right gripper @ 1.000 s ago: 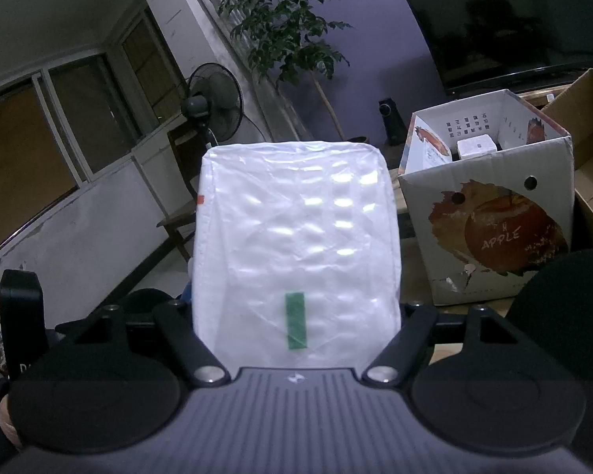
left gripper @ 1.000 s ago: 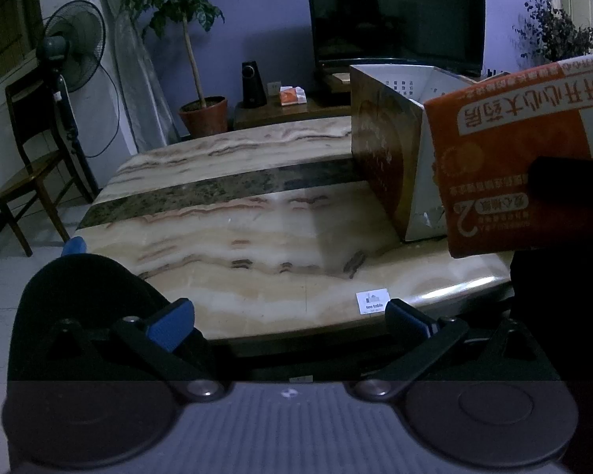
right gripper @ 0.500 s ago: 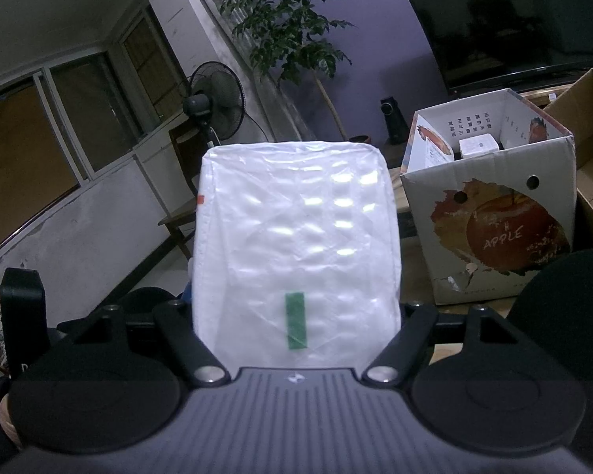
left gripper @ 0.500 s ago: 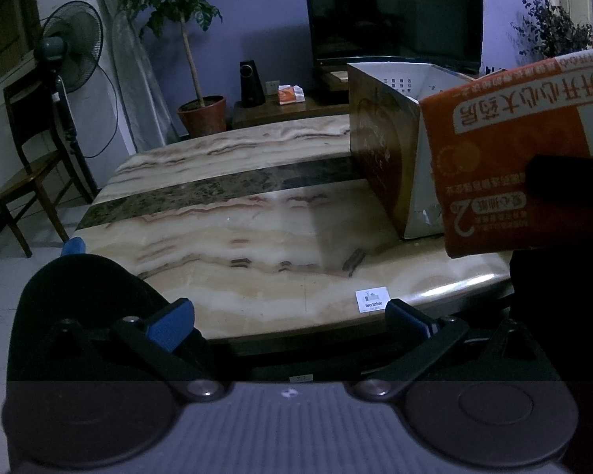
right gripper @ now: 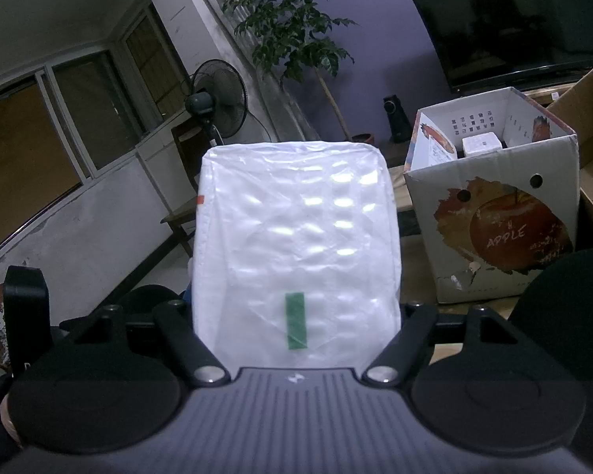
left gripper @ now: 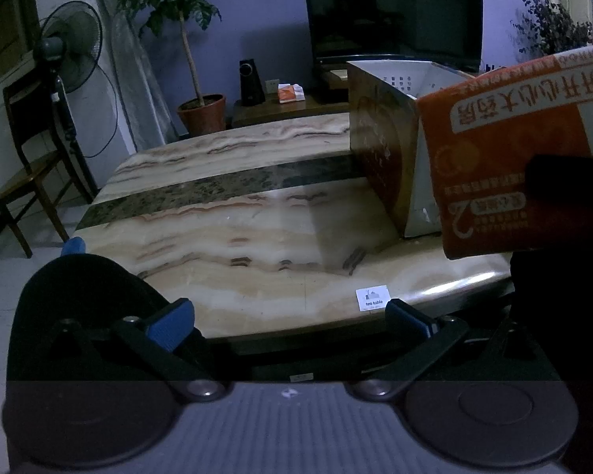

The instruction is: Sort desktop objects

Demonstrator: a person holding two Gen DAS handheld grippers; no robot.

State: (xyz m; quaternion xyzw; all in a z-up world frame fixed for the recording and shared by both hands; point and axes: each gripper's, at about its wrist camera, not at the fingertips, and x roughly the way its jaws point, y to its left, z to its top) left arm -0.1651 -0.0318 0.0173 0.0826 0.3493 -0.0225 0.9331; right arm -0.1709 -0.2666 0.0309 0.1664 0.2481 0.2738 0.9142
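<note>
Right tool [right gripper: 296,316] clamped on tissue pack [right gripper: 296,237]; left tool [left gripper: 288,316] apart (empty), apple box [right gripper: 494,237] holding white carton [right gripper: 481,144]

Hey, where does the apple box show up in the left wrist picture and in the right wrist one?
Left wrist view: the apple box stands on the marble table, right of centre, partly behind the orange tissue pack.
Right wrist view: it stands at right, apple print facing the camera, beside the tissue pack in the right gripper.
Shared landmark: the potted tree.
</note>
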